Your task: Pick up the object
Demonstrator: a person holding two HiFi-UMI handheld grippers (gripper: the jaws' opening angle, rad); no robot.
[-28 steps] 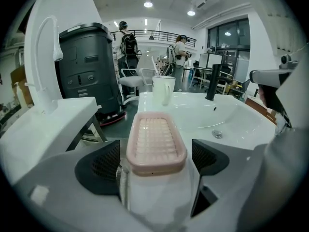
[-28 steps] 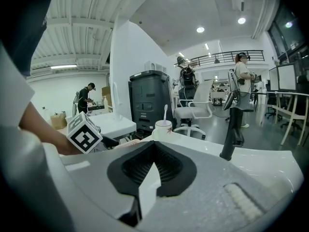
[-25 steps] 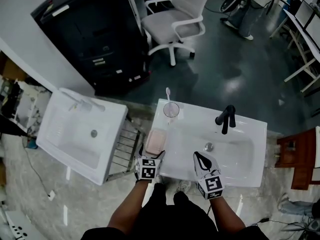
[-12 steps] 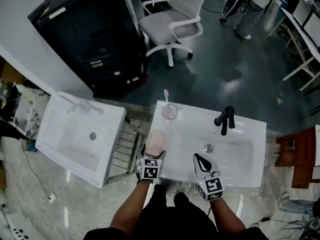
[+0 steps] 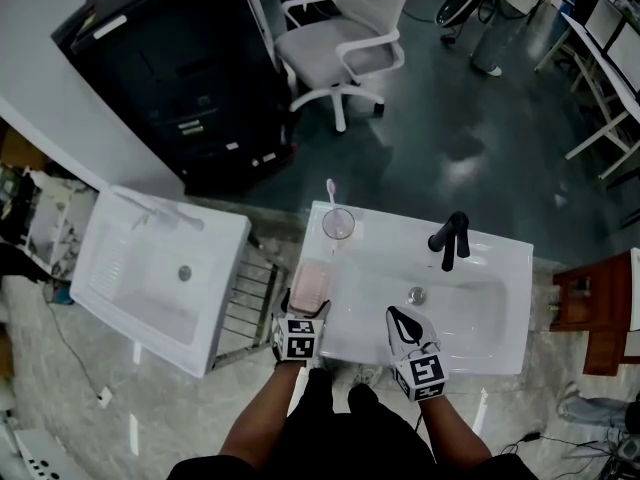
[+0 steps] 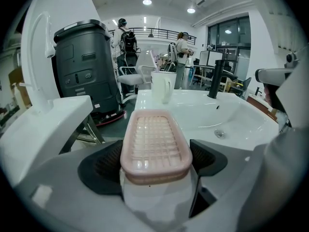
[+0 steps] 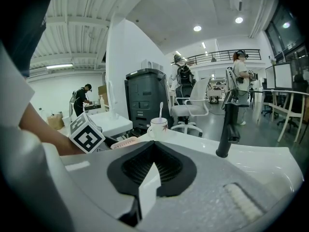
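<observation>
Pink moulded plastic sits nearest to us: the soap dish (image 6: 154, 139), a rounded rectangle with a gridded top and a raised lip. It lies on the left rim of the sink (image 5: 480, 353), its near end between the jaws of the left gripper (image 6: 154, 162). Those jaws have just been closing a little, and the ridged black pads (image 6: 104, 166) now meet the dish's two long sides with no gap that we can see.

We judge the grasp made and the lift next. To do it well we would keep the squeeze even, since the sides are smooth, glossy and curved and could slide out of the pads. We would raise it straight and level so it doesn't tip, and clear the glazed rim before moving sideways.

The right gripper (image 5: 402, 320) hangs over the sink's front edge, its tongs pressed together on nothing. Beyond the dish stands a white mug (image 6: 161, 85) with a toothbrush (image 5: 333, 190) in it, then the matt black faucet (image 5: 450, 238) behind the smooth basin. Farther off, a white office chair (image 5: 340, 43) stands on the dark floor.
</observation>
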